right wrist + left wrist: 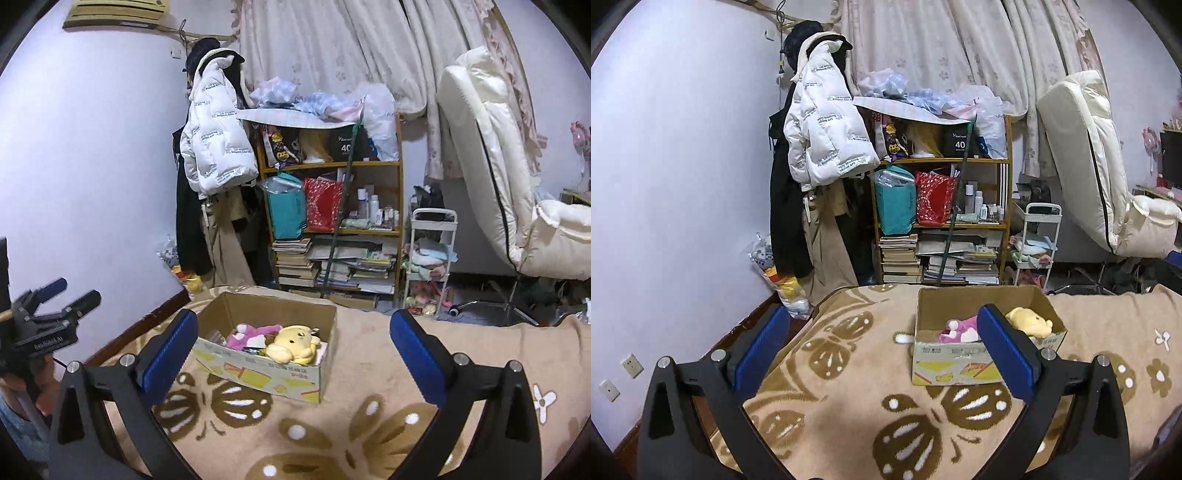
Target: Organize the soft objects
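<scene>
A cardboard box (955, 363) (258, 373) stands on the beige flower-patterned blanket (857, 417) (332, 424). Inside it lie a yellow plush toy (1030, 323) (293, 343) and a pink plush toy (958, 330) (245, 334). My left gripper (882, 350) is open and empty, held above the blanket just before the box; its right finger overlaps the box in view. My right gripper (295, 354) is open and empty, also in front of the box. The left gripper shows at the left edge of the right wrist view (55, 302).
Beyond the bed stand a cluttered wooden bookshelf (942, 206) (332, 206), hanging coats (820, 122) (214, 147), a small white cart (1036, 243) (428, 258) and a white reclining chair (1100, 173) (498, 177). A bag of toys (783, 284) lies on the floor by the wall.
</scene>
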Tool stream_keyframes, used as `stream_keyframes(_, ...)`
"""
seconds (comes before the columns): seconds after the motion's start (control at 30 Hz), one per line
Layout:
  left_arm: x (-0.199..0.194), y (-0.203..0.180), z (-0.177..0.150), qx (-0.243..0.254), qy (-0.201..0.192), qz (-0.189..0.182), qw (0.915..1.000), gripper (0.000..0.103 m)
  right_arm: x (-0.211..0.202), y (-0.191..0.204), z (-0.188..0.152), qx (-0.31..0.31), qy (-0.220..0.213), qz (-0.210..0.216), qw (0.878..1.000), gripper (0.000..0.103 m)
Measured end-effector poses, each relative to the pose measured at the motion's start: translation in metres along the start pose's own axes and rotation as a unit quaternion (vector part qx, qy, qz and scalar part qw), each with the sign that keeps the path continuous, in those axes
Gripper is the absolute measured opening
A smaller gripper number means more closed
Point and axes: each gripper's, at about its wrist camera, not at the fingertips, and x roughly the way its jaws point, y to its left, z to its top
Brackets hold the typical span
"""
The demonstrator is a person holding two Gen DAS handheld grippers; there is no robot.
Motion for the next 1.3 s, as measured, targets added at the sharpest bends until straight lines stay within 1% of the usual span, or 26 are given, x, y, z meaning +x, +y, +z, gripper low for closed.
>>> stream_keyframes(0.1,-0.001,-0.002,-0.006,0.005,-0.003,0.01,0.9999,0.1,0.001,-0.001,-0.008,0.003,0.005,-0.002,1.0,0.103)
stream_keyframes(0.17,-0.005,-0.002,-0.012,0.0,-0.014,0.025,0.9996,0.1,0.003,-0.002,-0.015,0.004,0.009,-0.004,1.0,0.103)
stream_keyframes(0.23,-0.008,-0.001,-0.018,-0.006,-0.02,0.024,0.9995,0.1,0.008,-0.003,-0.022,0.002,0.016,-0.004,1.0,0.103)
stream_keyframes(0.3,-0.009,-0.002,-0.021,-0.004,-0.019,0.018,0.9997,0.1,0.013,-0.002,-0.026,-0.003,0.022,-0.006,1.0,0.103)
stream_keyframes(0.47,-0.005,-0.004,-0.026,0.001,-0.012,0.018,0.9998,0.1,0.021,0.002,-0.03,-0.01,0.029,-0.008,0.999,0.103)
stream_keyframes(0.6,-0.005,-0.006,-0.027,0.005,-0.013,0.03,0.9995,0.1,0.022,0.002,-0.029,-0.008,0.027,-0.011,1.0,0.103)
stream_keyframes(0.87,-0.003,-0.009,-0.029,0.011,-0.006,0.02,0.9997,0.1,0.027,-0.006,-0.029,-0.005,0.028,-0.017,0.999,0.103)
stream_keyframes(1.07,-0.002,-0.012,-0.03,0.018,-0.003,0.016,0.9997,0.1,0.026,-0.008,-0.03,-0.004,0.016,-0.026,1.0,0.103)
stream_keyframes(1.3,0.0,-0.015,-0.031,0.023,0.003,0.009,0.9997,0.1,0.027,-0.007,-0.034,-0.006,0.013,-0.033,0.999,0.103)
